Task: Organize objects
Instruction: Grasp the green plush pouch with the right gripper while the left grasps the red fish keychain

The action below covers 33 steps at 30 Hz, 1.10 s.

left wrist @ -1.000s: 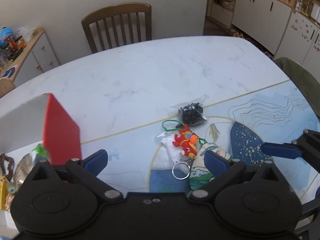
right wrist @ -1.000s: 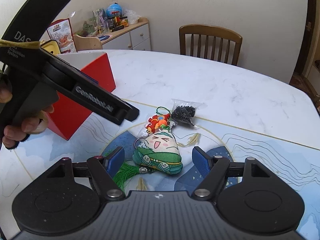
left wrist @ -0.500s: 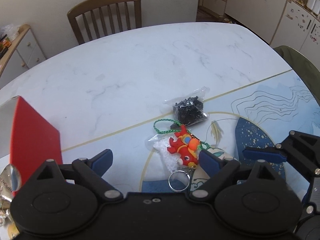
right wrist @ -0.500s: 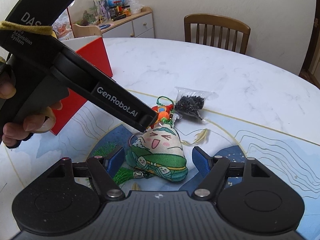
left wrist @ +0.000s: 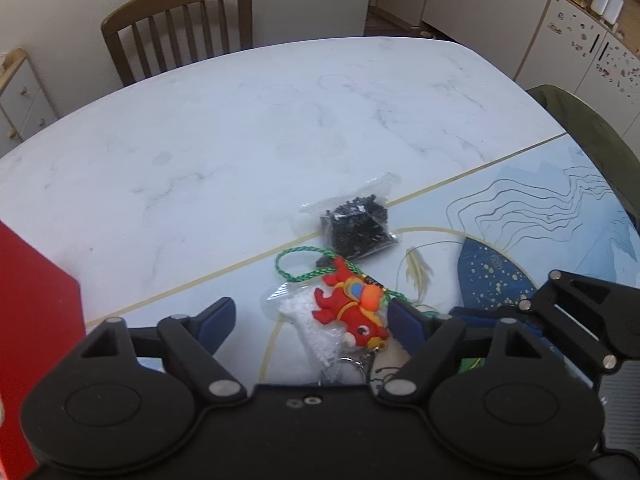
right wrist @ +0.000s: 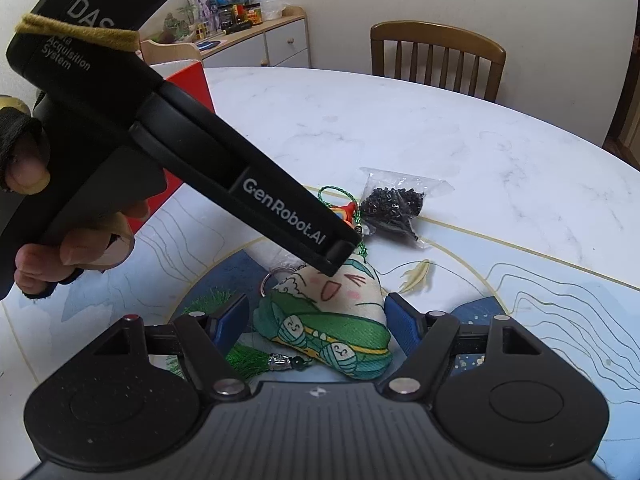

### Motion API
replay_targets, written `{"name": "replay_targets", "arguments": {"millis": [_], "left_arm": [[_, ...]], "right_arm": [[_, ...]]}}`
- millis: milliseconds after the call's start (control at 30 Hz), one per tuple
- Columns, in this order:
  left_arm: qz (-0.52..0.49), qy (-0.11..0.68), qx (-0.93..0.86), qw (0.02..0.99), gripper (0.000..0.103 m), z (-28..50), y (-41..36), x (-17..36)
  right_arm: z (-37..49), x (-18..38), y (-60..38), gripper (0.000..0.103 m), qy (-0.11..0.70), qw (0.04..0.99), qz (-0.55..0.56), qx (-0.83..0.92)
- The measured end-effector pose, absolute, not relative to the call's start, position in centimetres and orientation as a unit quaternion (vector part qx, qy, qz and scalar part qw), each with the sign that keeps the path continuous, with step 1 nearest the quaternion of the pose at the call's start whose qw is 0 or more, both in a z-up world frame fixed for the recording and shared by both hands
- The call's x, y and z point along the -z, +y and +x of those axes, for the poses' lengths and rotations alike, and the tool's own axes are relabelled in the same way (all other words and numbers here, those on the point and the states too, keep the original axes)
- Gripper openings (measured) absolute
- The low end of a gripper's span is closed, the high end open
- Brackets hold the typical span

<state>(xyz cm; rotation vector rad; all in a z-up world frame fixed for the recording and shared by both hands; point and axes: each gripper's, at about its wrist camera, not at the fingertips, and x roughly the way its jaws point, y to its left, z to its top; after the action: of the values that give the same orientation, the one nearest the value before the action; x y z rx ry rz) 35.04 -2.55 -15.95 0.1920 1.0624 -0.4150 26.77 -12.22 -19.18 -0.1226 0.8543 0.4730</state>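
A red fish keychain with a green cord lies on a small bag of white beads, between the open fingers of my left gripper. A clear bag of black beads lies just beyond it. A green and white dumpling-shaped plush charm with a green tassel sits between the open fingers of my right gripper. The left gripper's body crosses the right wrist view and hides most of the keychain there. Neither gripper holds anything.
A red box stands at the left. A wooden chair is at the table's far side. A blue patterned mat covers the near part of the marble table. A sideboard carries clutter.
Both grippers have moved forward and lower toward the pile. The keychain now lies between the left fingers, and the plush charm is closer between the right fingers. The left view has swung right, away from the red box.
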Motion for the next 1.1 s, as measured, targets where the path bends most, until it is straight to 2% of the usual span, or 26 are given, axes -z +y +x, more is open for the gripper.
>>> {"name": "replay_targets", "arguments": {"millis": [233,567,767,833,933,1100], "left_arm": [[0.094,0.491,0.217,0.839,0.061,34.8,-2.9,16.1],[0.112,0.472,0.238,0.842,0.039,34.0,-3.7,16.1],[0.113,0.469,0.234,0.844,0.038,33.8,-3.7,15.9],[0.106,0.470,0.230,0.845,0.038,33.9,-3.7,15.8],[0.092,0.472,0.224,0.848,0.038,33.9,-3.1,15.4],[0.071,0.467,0.210,0.856,0.038,33.3,-1.8,13.9]], "right_arm": [[27.0,19.6,-12.4,0.074,0.411,0.881,-0.056,-0.226],[27.0,19.8,-12.6,0.068,0.409,0.882,-0.053,-0.227],[26.7,19.6,-12.5,0.061,0.406,0.883,-0.053,-0.228],[26.6,19.5,-12.5,0.054,0.403,0.885,-0.055,-0.228],[26.5,19.4,-12.6,0.051,0.404,0.885,-0.054,-0.227],[26.1,19.0,-12.7,0.041,0.397,0.887,-0.056,-0.231]]}}
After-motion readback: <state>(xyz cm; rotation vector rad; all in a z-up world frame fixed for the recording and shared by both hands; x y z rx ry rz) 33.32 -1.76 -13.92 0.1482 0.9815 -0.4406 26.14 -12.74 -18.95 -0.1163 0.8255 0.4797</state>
